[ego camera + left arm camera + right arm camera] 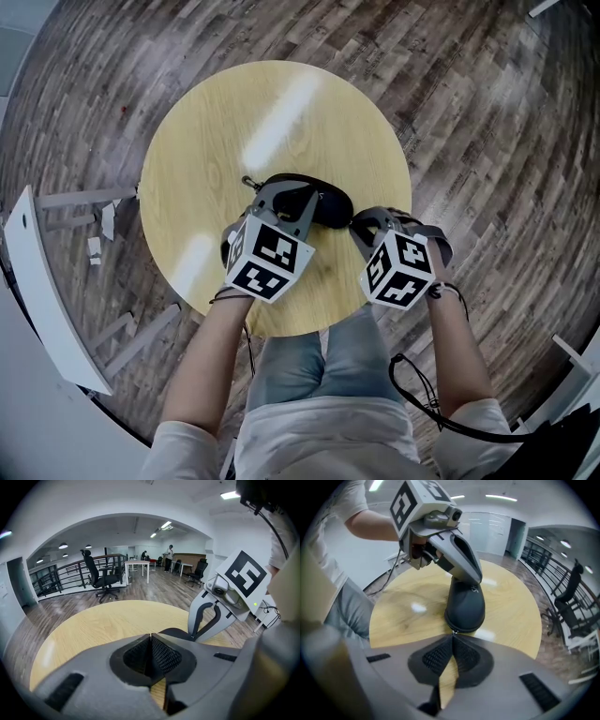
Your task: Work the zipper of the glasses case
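A black glasses case (323, 199) lies in the middle of the round wooden table (206, 141). My left gripper (281, 190) is shut, and its tips rest on top of the case (465, 606); this shows plainly in the right gripper view, where the left gripper (473, 581) stands over the case. My right gripper (360, 223) is at the case's near right end. Its jaws are shut on the small metal zipper pull (453, 631) at the case's rim. In the left gripper view only a sliver of the case (180, 633) shows, below the right gripper (193, 637).
The table's near edge (281, 328) is close to the person's knees. A white board (47, 291) leans on the floor at the left. A black cable (422, 394) hangs by the right arm. Office chairs (101, 581) and desks stand far off.
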`<action>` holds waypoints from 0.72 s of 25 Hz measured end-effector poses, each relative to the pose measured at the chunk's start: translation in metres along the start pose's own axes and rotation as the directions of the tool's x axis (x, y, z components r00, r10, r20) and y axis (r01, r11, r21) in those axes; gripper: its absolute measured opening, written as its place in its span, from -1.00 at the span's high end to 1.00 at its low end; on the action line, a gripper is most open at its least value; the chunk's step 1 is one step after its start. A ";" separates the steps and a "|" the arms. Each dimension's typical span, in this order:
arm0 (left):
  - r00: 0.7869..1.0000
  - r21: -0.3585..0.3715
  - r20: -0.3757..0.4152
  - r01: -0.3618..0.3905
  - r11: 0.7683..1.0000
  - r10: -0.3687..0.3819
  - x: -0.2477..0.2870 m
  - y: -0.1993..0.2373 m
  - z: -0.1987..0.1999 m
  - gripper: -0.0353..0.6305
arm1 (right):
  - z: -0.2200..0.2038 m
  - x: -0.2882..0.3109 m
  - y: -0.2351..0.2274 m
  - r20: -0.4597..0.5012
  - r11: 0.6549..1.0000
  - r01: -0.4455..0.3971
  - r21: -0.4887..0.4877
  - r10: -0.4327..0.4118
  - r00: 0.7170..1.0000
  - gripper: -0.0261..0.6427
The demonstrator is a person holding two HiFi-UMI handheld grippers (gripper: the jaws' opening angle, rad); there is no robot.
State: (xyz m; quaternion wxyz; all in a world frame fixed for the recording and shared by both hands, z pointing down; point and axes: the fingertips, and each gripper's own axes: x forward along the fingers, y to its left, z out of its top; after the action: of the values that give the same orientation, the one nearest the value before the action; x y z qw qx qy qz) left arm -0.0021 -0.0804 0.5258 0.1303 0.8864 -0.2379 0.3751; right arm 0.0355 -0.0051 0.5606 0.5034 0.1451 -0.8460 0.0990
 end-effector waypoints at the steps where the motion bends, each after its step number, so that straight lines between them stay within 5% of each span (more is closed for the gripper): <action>1: 1.000 0.002 0.003 -0.001 1.000 0.001 -0.001 0.000 0.000 0.85 | 0.002 0.000 0.004 0.009 0.998 0.010 0.055 -0.011 1.000 0.92; 9: 1.000 0.019 0.010 -0.003 1.000 0.003 -0.001 -0.002 0.000 0.85 | 0.015 0.006 0.017 0.049 0.921 0.087 0.379 -0.114 0.992 0.92; 18: 1.000 0.006 0.022 -0.010 1.000 0.010 -0.001 0.000 -0.002 0.85 | 0.020 0.012 0.020 0.067 0.894 0.081 0.440 -0.122 0.990 0.92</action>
State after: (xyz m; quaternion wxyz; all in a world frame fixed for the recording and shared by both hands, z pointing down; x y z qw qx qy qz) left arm -0.0036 -0.0790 0.5262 0.1232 0.8897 -0.2428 0.3665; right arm 0.0064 0.0051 0.5613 0.4228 0.3025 -0.8160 0.2527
